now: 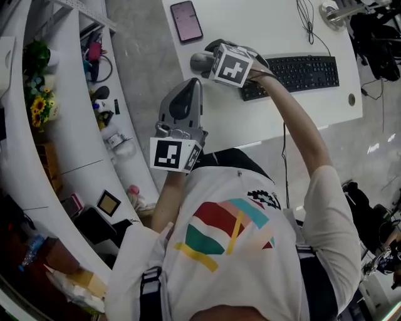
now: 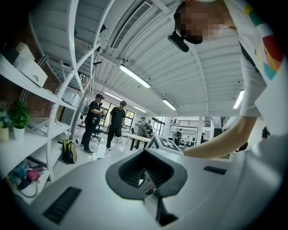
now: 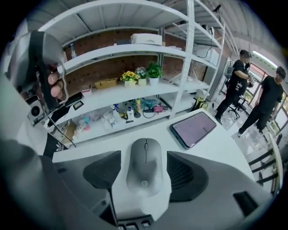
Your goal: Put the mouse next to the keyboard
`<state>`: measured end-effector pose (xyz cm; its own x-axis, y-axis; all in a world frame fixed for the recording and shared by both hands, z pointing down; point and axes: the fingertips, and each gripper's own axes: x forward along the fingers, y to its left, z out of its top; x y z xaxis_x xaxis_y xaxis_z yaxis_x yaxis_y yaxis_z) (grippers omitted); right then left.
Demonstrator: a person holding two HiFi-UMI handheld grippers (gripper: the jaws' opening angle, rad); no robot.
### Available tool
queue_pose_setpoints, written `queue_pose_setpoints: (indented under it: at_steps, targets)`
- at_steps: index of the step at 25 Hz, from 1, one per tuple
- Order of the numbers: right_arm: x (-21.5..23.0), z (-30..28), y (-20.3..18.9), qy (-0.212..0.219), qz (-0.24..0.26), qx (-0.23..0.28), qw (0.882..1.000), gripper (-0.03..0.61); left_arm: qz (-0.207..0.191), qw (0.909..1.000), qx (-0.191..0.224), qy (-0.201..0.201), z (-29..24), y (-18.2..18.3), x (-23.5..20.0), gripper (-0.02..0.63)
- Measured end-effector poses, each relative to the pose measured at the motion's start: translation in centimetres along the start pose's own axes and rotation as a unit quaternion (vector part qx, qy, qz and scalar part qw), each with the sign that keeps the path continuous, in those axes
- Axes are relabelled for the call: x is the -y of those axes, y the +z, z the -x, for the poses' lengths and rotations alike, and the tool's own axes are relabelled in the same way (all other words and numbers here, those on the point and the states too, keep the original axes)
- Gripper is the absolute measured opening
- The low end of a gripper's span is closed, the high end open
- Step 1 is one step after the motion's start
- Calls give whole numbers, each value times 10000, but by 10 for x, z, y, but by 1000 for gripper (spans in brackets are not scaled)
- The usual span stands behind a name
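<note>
- Between the jaws of the right gripper (image 3: 145, 176) lies the grey mouse (image 3: 145, 164), flat on the white worktop (image 1: 250, 19), with its scroll wheel pointing away from the camera.
- Those jaws stand apart, one on each side of the mouse. The right one is close against its flank, a strip of worktop shows at the left one, and they do not clamp it.
- Just behind the mouse, at the bottom edge of the right gripper view, a few keys of the black keyboard (image 1: 294, 74) show. From the head view, the mouse sits near the keyboard's left end.
- Beyond the mouse and apart from it, a phone (image 3: 194, 128) lies flat with its screen lit.
- Off the worktop's edge and close to the person's chest, the left gripper (image 2: 145, 176) is held up. Its dark ribbed jaws are drawn together and have hold of nothing.
- Farther out, white shelves (image 3: 112, 49) carry potted flowers (image 3: 130, 76) and small clutter, and two people in black (image 3: 236, 85) stand on the floor to the right.
</note>
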<state>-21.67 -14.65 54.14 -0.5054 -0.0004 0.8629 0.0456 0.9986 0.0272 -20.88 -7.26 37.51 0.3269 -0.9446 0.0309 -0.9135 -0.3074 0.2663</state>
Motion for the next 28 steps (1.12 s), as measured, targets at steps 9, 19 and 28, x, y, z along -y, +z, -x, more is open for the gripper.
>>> queue_pose_setpoints:
  at_steps: [9, 19, 28]
  targets:
    - [-13, -39, 6, 598, -751, -190, 9952, 298, 175, 9990, -47, 416, 14, -10, -26, 32]
    - [-13, -43, 9, 607, -754, -272, 9949, 296, 247, 9987, -92, 425, 10, -15, -30, 32]
    - [-12, -38, 1, 389, -875, -233, 9951, 295, 194, 9990, -101, 398, 10, -12, -31, 32]
